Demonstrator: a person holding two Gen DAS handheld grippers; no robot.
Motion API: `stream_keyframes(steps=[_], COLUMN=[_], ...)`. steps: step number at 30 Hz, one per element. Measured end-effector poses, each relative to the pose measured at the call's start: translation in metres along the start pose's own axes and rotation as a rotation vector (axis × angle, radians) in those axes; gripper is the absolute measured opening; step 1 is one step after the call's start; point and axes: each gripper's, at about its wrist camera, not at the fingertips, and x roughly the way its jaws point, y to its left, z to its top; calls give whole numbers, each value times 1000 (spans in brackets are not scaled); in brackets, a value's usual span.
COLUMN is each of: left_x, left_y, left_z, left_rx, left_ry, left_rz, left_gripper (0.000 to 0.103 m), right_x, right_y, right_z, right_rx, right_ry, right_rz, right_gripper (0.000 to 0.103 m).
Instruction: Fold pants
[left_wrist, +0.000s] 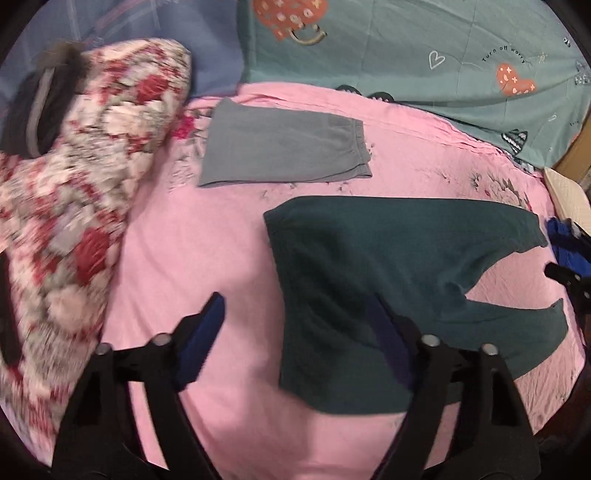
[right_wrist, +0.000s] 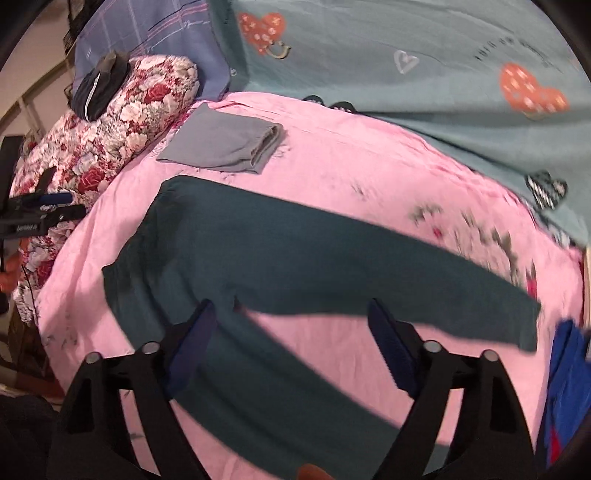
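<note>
Dark green pants (left_wrist: 369, 277) lie spread flat on the pink bedsheet (left_wrist: 207, 251), waistband to the left and the two legs splayed to the right. My left gripper (left_wrist: 295, 301) hovers open over the waistband end, one finger above the pink sheet and the other above the green cloth. In the right wrist view the same pants (right_wrist: 258, 251) stretch across the bed. My right gripper (right_wrist: 291, 304) is open above the crotch, where the legs part. Neither gripper holds anything. A folded pair of grey pants (left_wrist: 280, 147) (right_wrist: 225, 147) lies further back.
A rolled floral quilt (left_wrist: 74, 192) (right_wrist: 110, 122) with a dark garment (right_wrist: 98, 90) on top lines the left side. A teal sheet with heart prints (left_wrist: 424, 48) covers the back. Blue cloth (right_wrist: 569, 384) lies at the right edge of the bed.
</note>
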Motion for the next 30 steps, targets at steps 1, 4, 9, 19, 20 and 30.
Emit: stream_keyframes(steps=[1, 4, 9, 19, 20, 30], left_x=[19, 67, 118, 166, 170, 187], left_y=[11, 29, 42, 35, 34, 22], left_z=[12, 38, 66, 90, 91, 101], left_rx=[9, 40, 117, 278, 286, 319], left_ry=[27, 91, 146, 228, 233, 267], left_rz=[-35, -87, -144, -258, -263, -311], left_gripper=[63, 45, 39, 39, 39, 24], right_x=[14, 52, 106, 163, 167, 194], right_y=[1, -5, -11, -29, -30, -44], right_z=[12, 37, 68, 96, 96, 93], right_rx=[-17, -12, -43, -200, -213, -313], right_ry=[20, 92, 193, 304, 314, 359], right_rz=[5, 17, -14, 15, 19, 112], right_gripper=[73, 59, 48, 47, 47, 8])
